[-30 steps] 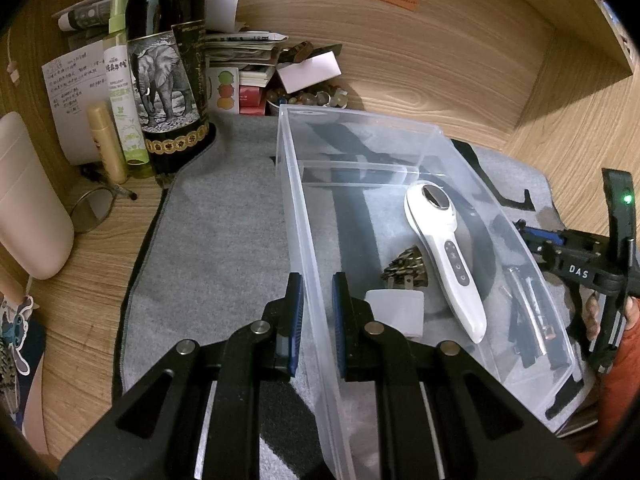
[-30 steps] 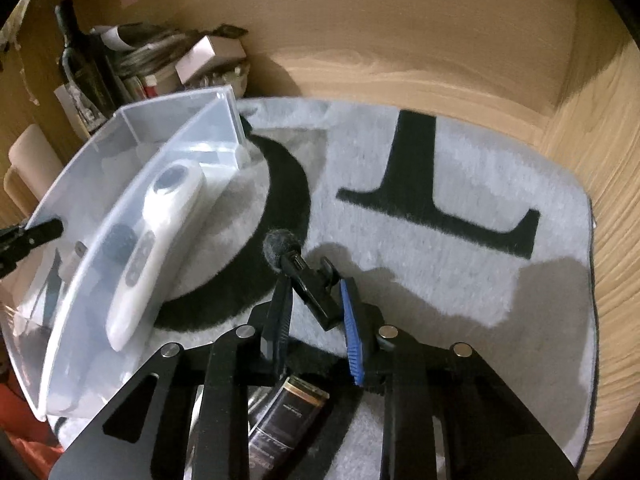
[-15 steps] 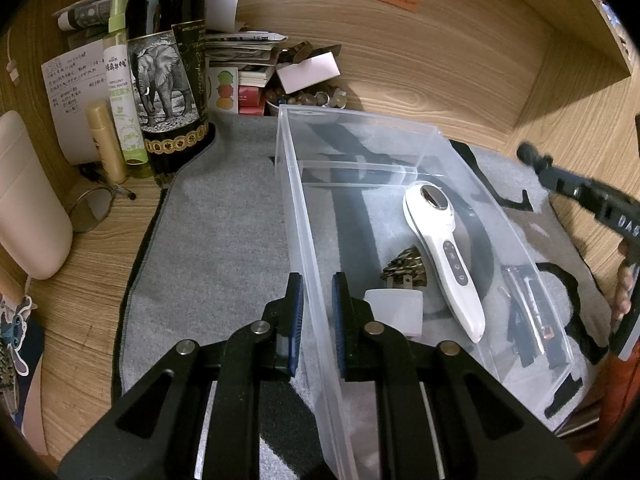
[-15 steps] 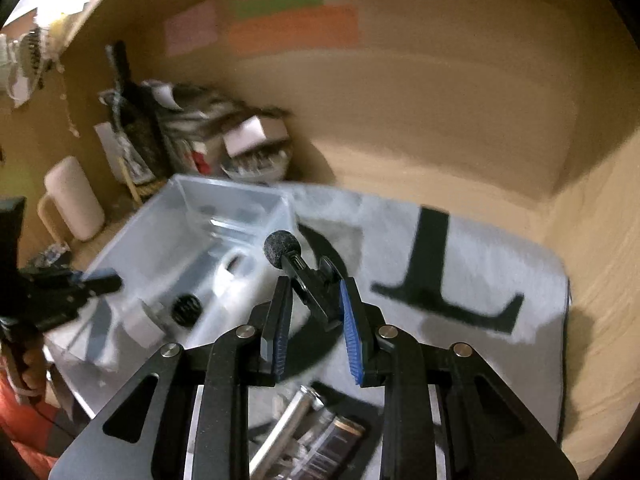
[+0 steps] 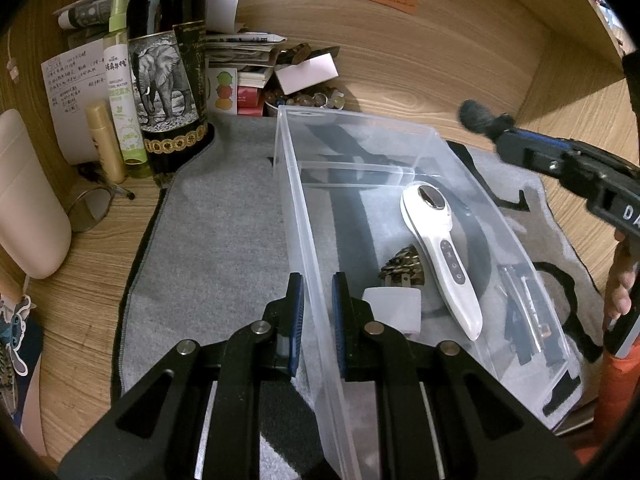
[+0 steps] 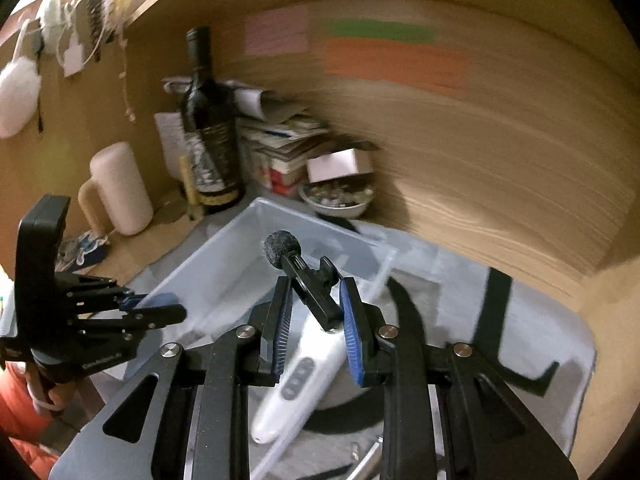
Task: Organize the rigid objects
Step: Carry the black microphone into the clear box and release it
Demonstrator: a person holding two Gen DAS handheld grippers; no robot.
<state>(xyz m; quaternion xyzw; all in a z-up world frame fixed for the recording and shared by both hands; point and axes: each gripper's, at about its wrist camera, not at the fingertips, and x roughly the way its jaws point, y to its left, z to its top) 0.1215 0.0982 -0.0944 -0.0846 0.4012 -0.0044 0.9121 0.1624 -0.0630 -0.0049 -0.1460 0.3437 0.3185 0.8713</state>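
A clear plastic bin [image 5: 304, 216] stands on a grey mat. My left gripper [image 5: 317, 300] is shut on the bin's left wall, one finger on each side. Inside lie a white handheld device [image 5: 440, 248], a white plug adapter [image 5: 394, 310], a pine cone [image 5: 402, 266] and dark slim items [image 5: 524, 312]. My right gripper [image 6: 314, 320] is shut on a small black clip microphone [image 6: 308, 276] with a foam tip, held in the air over the bin [image 6: 224, 256]. In the left wrist view that microphone [image 5: 480, 118] hovers above the bin's right wall.
A dark wine bottle [image 5: 168, 80], a green spray bottle [image 5: 122, 96], a yellow tube [image 5: 105, 142], papers and a bowl of small items [image 5: 308, 98] crowd the back left corner. A beige mug [image 5: 24, 200] stands at the left. Wooden walls close the back and right.
My right gripper has lifted the microphone off the mat and carried it left, over the bin, rolling as it went. My left gripper has kept still on the bin wall.
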